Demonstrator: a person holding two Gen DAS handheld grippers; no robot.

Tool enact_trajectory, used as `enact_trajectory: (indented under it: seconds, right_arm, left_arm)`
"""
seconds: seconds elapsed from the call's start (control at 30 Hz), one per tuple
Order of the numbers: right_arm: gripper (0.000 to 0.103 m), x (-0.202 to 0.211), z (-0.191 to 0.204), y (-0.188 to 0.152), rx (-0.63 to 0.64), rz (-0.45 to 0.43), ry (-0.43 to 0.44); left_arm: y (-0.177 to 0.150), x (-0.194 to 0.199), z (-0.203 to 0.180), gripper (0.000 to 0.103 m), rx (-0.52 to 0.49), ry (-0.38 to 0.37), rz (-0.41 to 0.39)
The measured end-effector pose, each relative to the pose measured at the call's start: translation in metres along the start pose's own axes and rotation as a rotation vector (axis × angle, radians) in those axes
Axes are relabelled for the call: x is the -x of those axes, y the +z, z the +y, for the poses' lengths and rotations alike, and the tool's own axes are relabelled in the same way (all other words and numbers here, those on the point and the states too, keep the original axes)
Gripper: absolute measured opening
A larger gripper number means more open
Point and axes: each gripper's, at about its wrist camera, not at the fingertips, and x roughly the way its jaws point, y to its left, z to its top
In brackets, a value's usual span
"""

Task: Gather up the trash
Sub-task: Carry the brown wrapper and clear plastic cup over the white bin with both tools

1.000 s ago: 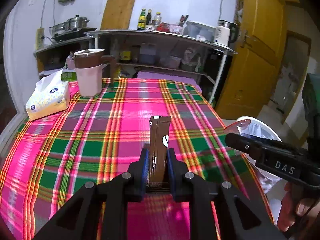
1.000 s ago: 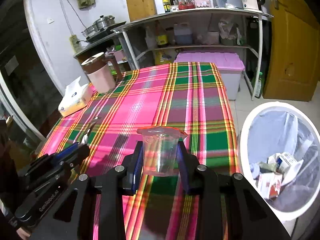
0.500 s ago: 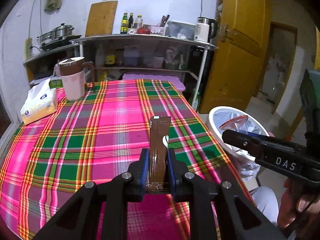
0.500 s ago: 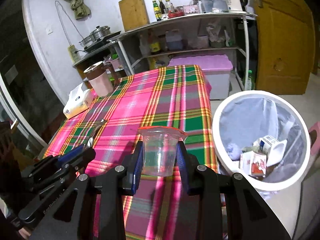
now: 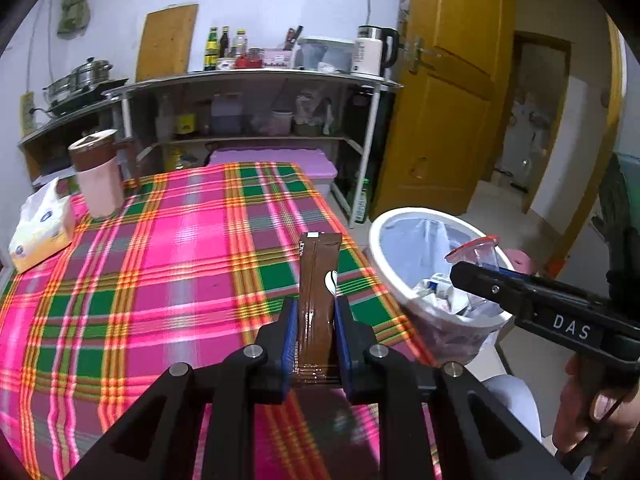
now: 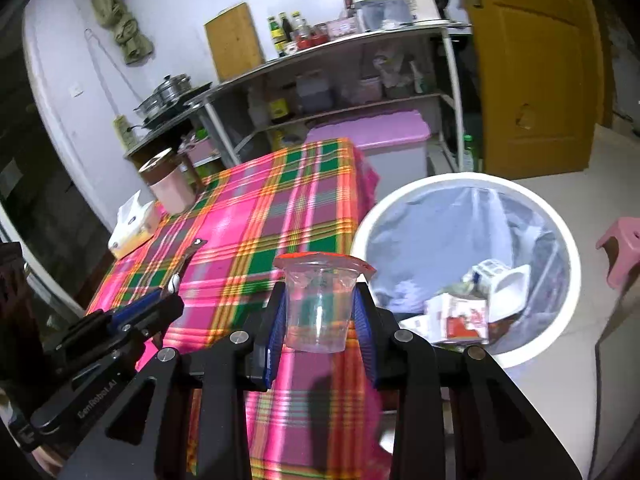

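Gripping a flat brown foil sachet [image 5: 319, 280] between its blue ribbed pads, the left claw [image 5: 316, 330] holds the glossy strip upright above the near right corner of the worktop [image 5: 160, 272], whose cloth is a bright pink, green and orange plaid. The sachet's top edge is square-cut and crimped, with a small white mark on one side. The right claw [image 6: 320, 316] is closed on a clear, thin-walled plastic cup [image 6: 320, 304], tapered toward its base, with a torn red-edged film seal hanging from the rim. Just beside the worktop's edge stands a round white bin [image 6: 568, 280] lined with a translucent grey bag; crumpled cartons [image 6: 460, 316] lie at the bottom. At the worktop's far left sit a soft tissue pack [image 5: 40, 228] and a pink cylindrical jug [image 5: 100, 176] with a brown lid.
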Motion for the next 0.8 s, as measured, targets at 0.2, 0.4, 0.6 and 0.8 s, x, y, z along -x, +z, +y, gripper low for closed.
enact_trajectory:
  seconds: [0.2,0.4,0.6,0.8]
  right_arm:
    - [0.034,0.006,-0.031,0.002,-0.053,-0.012,-0.046]
    - [0.034,0.01,-0.056,0.003,-0.088,-0.018,-0.087]
    - [0.034,0.008,-0.076,0.005,-0.105,-0.011,-0.126]
    - [0.034,0.002,-0.088,0.005,-0.105,0.008,-0.161]
  left_arm:
    - [0.01,-0.02,-0.022,0.019,-0.035,-0.058,0.011]
    - [0.02,-0.04,-0.047,0.019,-0.079,-0.112,0.019]
    - [0.027,-0.058,-0.066,0.019,-0.111,-0.152,0.035]
    - [0.032,-0.077,-0.08,0.019,-0.133,-0.179,0.056]
